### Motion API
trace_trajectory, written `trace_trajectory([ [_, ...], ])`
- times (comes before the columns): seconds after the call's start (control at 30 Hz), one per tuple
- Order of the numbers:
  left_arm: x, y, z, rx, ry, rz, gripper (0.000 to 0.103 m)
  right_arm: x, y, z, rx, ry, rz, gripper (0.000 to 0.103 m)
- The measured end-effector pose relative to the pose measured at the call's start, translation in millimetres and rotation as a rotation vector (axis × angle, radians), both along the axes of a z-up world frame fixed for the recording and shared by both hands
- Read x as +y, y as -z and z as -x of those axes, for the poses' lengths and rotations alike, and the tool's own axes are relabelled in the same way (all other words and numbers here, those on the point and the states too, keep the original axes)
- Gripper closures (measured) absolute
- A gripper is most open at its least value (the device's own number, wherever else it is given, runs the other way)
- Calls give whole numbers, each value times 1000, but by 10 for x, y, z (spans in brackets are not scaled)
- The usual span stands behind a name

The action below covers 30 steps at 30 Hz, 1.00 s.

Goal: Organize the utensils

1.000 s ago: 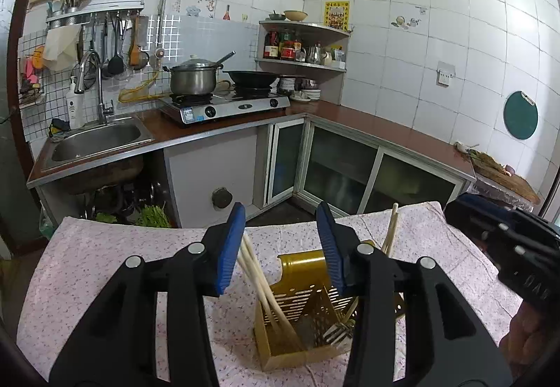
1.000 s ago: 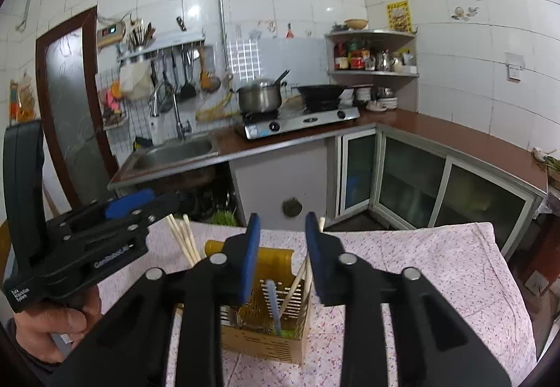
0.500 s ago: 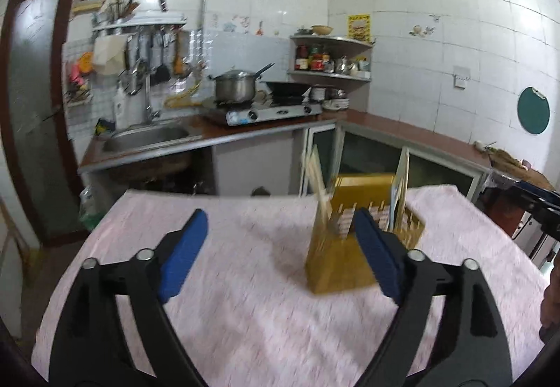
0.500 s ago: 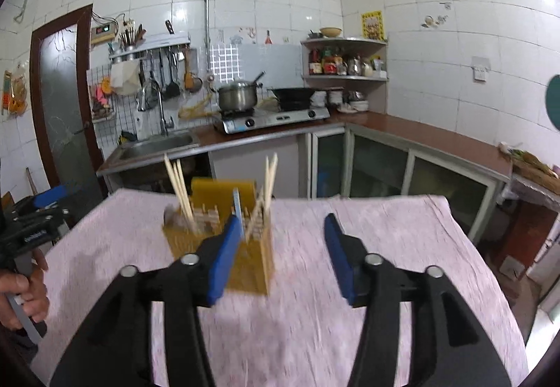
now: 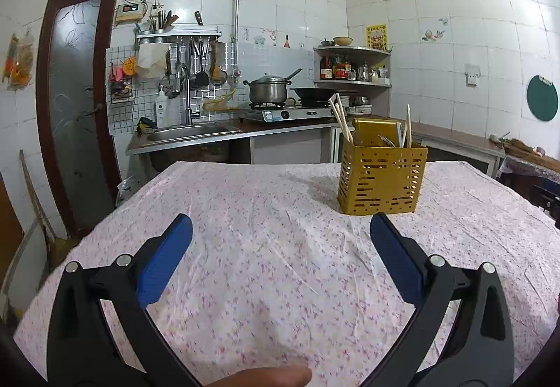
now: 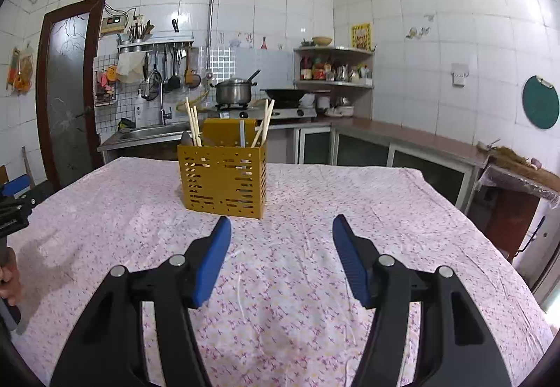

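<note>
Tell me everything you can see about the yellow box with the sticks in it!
The yellow utensil holder is a square box, maybe plastic, with rows of slots in its sides and a taller back wall. It stands upright on the flowered tablecloth. Pale chopsticks lean out at both ends, with darker utensils between. Neither gripper touches it.

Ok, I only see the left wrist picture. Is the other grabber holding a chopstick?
Observer: No. The right gripper is open. Its jaws have just been opening, and nothing is between them.
Operator: Where is the yellow box from there?
Observer: The utensil holder stands on the tablecloth ahead of it, a little to its left, not touching it.
Operator: Can you see a whole hand anywhere?
Observer: Partly. A hand shows at the left edge of the right wrist picture, wrapped round a dark handle.
</note>
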<state>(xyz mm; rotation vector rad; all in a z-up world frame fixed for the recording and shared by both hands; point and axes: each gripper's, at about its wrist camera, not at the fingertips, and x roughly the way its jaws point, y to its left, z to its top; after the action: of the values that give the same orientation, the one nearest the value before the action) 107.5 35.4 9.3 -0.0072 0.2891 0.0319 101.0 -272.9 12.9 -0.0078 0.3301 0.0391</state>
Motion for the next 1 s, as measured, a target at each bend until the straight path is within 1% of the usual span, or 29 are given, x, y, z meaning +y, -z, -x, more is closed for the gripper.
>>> trace_trajectory([
  [0.1, -31, 71, 40, -24, 7, -5, 5, -14, 86, 43, -30, 13, -1, 42],
  [0.17, -43, 94, 23, -31, -8, -15, 5, -22, 127, 47, -43, 17, 2, 43],
  [0.3, -79, 147, 3, -59, -29, -26, 5, -55, 129, 37, -81, 22, -17, 42],
  [0.4, -121, 185, 10, -77, -23, -27, 5, -45, 178, 36, -104, 40, -12, 42],
  [0.47, -115, 147, 55, -112, -29, -16, 5, -26, 227, 28, -96, 48, -6, 38],
  [0.53, -106, 137, 107, -147, -46, -15, 5, -20, 200, 89, -127, 47, -4, 34],
  [0.57, -114, 137, 117, -152, -49, -19, 5, -13, 198, 117, -138, 43, 0, 34],
  [0.63, -141, 149, 148, -160, -52, -31, 5, 22, 188, 172, -160, 33, 13, 30],
  [0.73, -172, 150, 139, -158, -53, -46, 5, 72, 156, 246, -194, 31, 36, 29],
  [0.9, -148, 170, 103, -140, -57, -32, 5, 64, 149, 221, -179, 11, 31, 28],
  [1.0, -197, 178, 93, -134, -53, -54, 5, 16, 146, 197, -167, 22, 9, 28],
])
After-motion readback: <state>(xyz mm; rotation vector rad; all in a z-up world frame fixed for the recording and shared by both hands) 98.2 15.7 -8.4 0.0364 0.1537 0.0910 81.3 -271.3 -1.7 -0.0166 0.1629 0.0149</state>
